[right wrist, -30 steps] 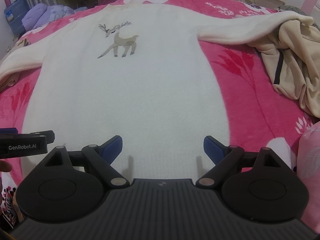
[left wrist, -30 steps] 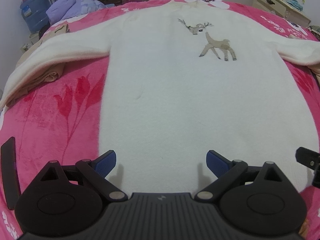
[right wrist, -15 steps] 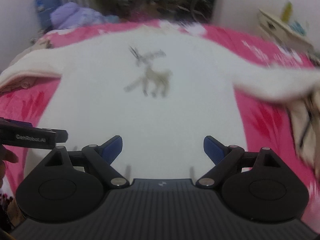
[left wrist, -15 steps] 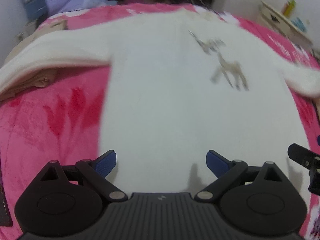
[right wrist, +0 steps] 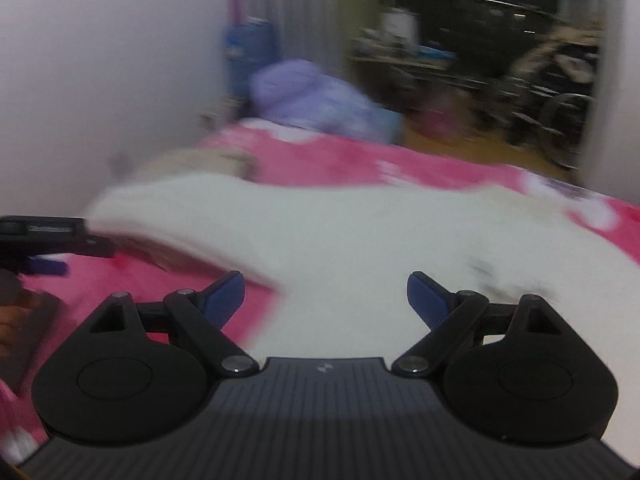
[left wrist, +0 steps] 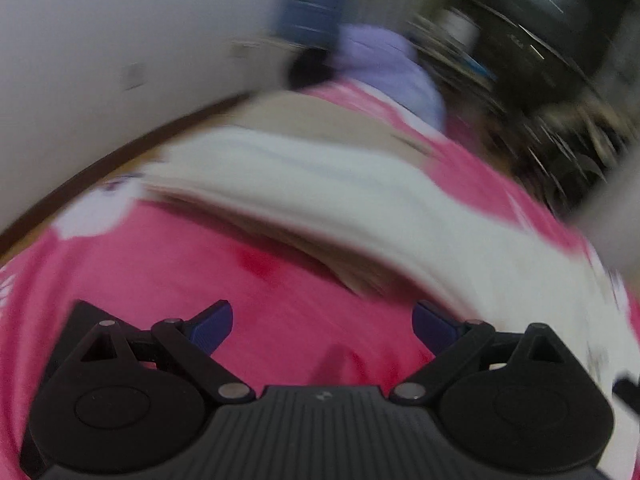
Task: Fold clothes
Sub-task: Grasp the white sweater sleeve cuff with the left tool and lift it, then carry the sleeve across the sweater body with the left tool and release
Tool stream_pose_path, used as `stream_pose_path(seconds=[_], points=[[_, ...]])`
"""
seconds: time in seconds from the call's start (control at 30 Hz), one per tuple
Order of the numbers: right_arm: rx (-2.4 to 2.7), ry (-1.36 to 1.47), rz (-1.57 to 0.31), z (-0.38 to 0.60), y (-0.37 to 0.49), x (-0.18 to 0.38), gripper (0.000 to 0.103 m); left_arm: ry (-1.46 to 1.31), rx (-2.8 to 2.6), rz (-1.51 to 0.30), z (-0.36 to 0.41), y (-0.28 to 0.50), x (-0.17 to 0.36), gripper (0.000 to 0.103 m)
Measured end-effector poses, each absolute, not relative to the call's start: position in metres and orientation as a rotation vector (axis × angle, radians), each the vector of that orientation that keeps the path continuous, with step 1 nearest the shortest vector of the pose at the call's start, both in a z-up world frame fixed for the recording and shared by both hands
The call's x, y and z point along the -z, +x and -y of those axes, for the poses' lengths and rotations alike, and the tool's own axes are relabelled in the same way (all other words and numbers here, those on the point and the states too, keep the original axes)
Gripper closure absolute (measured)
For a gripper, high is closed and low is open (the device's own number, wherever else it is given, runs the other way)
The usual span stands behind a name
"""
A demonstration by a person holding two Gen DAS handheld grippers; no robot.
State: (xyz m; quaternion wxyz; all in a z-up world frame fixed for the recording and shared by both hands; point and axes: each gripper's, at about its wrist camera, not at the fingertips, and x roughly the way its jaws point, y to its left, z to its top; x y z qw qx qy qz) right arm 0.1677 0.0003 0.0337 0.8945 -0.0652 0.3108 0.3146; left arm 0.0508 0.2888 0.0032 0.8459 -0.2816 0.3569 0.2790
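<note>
A white sweater lies spread flat on a pink blanket. Both views are blurred by motion. In the left wrist view its left sleeve [left wrist: 320, 196] runs across the frame, and my left gripper [left wrist: 322, 326] hangs open above the pink blanket [left wrist: 160, 272] just short of that sleeve. In the right wrist view the sweater [right wrist: 360, 240] fills the middle, its sleeve reaching left. My right gripper [right wrist: 326, 298] is open above the sweater's body, nothing between its fingers. The left gripper's black body [right wrist: 48, 236] shows at the left edge there.
A beige garment [left wrist: 320, 116] lies under and behind the sleeve. A lilac bundle [right wrist: 312, 96] and a blue water jug [right wrist: 248, 52] stand beyond the bed's far-left corner. A white wall [left wrist: 100, 48] runs along the left. Dark cluttered furniture [right wrist: 500, 52] fills the back.
Both grippers have swung sharply left, from facing the sweater's hem and deer motif to facing its left sleeve and the bed's left side. Both stay open.
</note>
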Motion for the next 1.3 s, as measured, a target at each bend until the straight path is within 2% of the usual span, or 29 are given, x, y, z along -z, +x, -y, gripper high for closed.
stream_pose_path(seconds=[0.13, 0.33, 0.4, 0.5, 0.6, 0.67, 0.87, 0.97, 1.3], points=[[-0.792, -0.115, -0.595, -0.057, 0.178, -0.028, 0.015, -0.812, -0.712, -0.691, -0.345, 0.042, 0.009, 0.007], [-0.933, -0.165, -0.539, -0.117, 0.165, -0.014, 0.016, -1.033, -0.798, -0.599, -0.399, 0.035, 0.033, 0.018], [-0.975, -0.186, -0.531, -0.13, 0.163, -0.011, 0.019, -1.061, -0.799, -0.569, -0.41, 0.035, 0.037, 0.02], [-1.003, -0.217, -0.513, -0.141, 0.16, -0.007, 0.023, -1.124, -0.789, -0.557, -0.422, 0.039, 0.045, 0.028], [-1.007, -0.203, -0.534, -0.146, 0.161, -0.006, 0.025, -1.153, -0.767, -0.537, -0.431, 0.043, 0.054, 0.045], [-1.002, -0.191, -0.547, -0.147, 0.161, -0.005, 0.025, -1.159, -0.748, -0.513, -0.434, 0.046, 0.055, 0.063], [-1.001, -0.181, -0.579, -0.14, 0.163, 0.001, 0.025, -1.043, -0.752, -0.503, -0.426, 0.045, 0.04, 0.086], [-0.99, -0.168, -0.603, -0.133, 0.165, 0.002, 0.025, -0.976, -0.741, -0.487, -0.42, 0.042, 0.029, 0.091], [-0.953, -0.143, -0.648, -0.106, 0.178, -0.02, 0.025, -0.785, -0.644, -0.436, -0.398, 0.049, -0.002, 0.094]])
